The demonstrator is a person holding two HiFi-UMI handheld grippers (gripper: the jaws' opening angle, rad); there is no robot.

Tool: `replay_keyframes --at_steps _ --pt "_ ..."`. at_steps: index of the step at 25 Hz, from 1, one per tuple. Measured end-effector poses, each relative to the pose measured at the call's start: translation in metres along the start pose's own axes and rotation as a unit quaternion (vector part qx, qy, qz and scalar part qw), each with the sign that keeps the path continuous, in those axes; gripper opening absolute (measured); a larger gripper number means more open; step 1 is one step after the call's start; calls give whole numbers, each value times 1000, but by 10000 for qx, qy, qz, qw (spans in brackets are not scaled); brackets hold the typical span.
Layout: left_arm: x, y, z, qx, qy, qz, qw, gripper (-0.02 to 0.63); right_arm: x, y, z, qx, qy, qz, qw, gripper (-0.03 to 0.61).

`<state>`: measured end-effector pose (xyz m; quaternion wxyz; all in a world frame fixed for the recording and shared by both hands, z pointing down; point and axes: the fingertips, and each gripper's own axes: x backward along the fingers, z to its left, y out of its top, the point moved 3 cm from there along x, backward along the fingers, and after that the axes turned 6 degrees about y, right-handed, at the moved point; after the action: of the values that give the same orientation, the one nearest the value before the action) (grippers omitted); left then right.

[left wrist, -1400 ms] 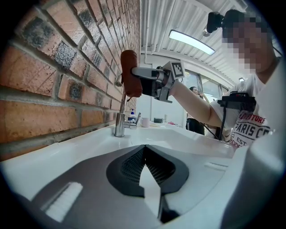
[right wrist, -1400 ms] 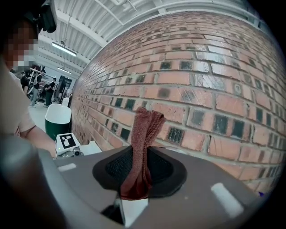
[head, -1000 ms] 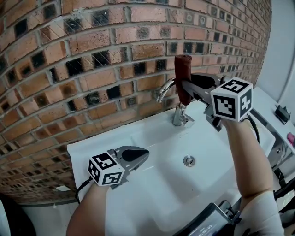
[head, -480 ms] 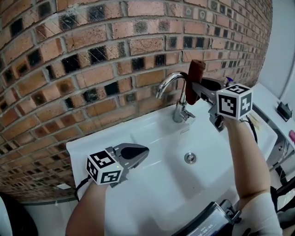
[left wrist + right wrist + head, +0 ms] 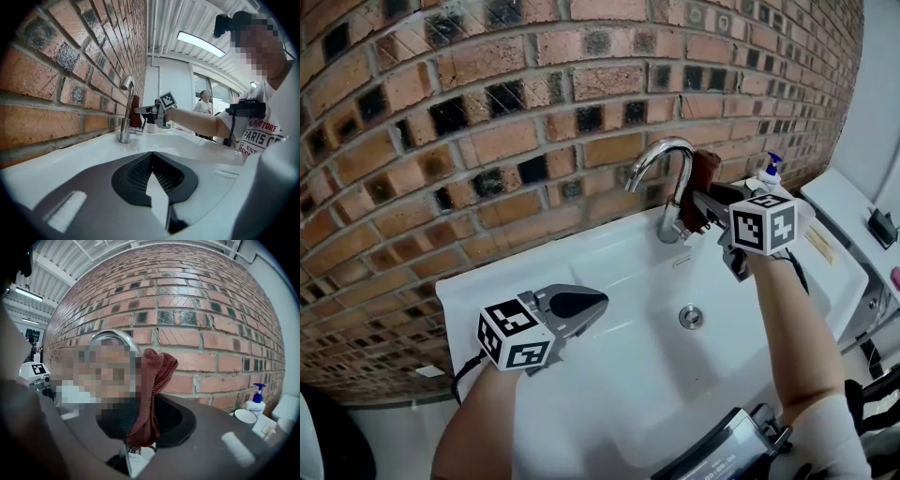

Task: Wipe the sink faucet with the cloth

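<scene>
My right gripper (image 5: 698, 202) holds the cloth (image 5: 705, 178) right beside the faucet (image 5: 661, 159) neck, seemingly touching it.
I see its jaws clamped on the dark red cloth, which stands bunched upright between them; the chrome spout curves over the white sink (image 5: 609, 375); my left gripper (image 5: 598, 305) sits low over the sink's left rim, well apart from the faucet, jaws pressed together with nothing between them; a soap bottle (image 5: 769, 169) stands just behind the right gripper, by the brick wall (image 5: 487, 94).
</scene>
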<state>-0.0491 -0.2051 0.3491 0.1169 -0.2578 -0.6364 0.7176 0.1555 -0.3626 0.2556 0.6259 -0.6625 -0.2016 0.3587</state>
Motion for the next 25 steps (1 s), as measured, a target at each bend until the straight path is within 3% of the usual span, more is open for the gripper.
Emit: replay_keyframes --at_steps 8,12,18,21,25 --pt "0 -1 0 17 -8 2 10000 6 1 -3 -2 23 -114 52 9999 91" --pt "0 0 0 5 -14 15 10000 6 17 11 11 639 -354 -80 9973 91" --pt "1 -1 0 12 -14 11 10000 6 29 37 59 1195 3 -395 9921 91" --pt "0 0 0 5 -13 4 10000 6 15 33 72 1415 118 -245 9896 91" --pt "-1 -1 -1 -1 -26 22 10000 7 -8 15 68 1326 91 172 9910 91"
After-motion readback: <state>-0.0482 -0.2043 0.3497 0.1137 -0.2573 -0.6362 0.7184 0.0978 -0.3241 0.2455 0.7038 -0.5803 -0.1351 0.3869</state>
